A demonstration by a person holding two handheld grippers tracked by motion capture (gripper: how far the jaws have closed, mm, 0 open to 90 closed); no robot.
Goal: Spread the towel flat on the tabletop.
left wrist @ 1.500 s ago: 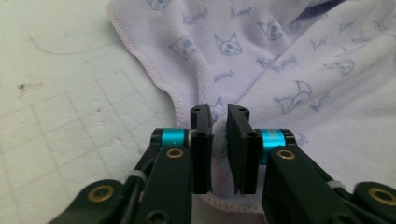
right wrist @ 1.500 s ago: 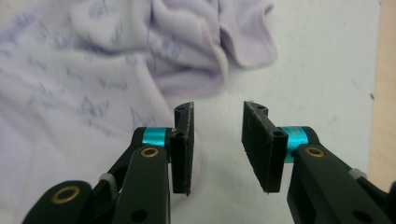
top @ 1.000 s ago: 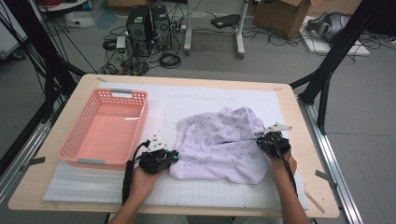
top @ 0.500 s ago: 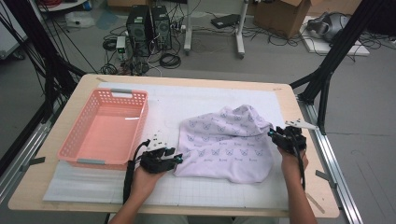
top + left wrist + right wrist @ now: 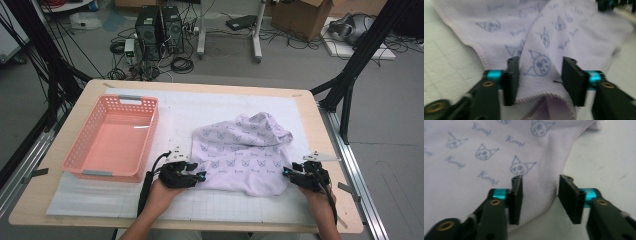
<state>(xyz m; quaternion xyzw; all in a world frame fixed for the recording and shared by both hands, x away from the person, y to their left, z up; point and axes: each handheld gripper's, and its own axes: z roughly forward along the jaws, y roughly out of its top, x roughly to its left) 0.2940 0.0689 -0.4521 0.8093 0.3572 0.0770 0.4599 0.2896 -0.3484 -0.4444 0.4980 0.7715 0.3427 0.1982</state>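
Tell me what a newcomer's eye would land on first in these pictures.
First comes the pale lilac cloth printed with little cat-like faces, lying rumpled on the white mat right of the table's middle. Next, the left tool and the right tool sit at its near corners; both have just let go, their jaws standing apart with cloth between them. The pink basket lies at the table's left.
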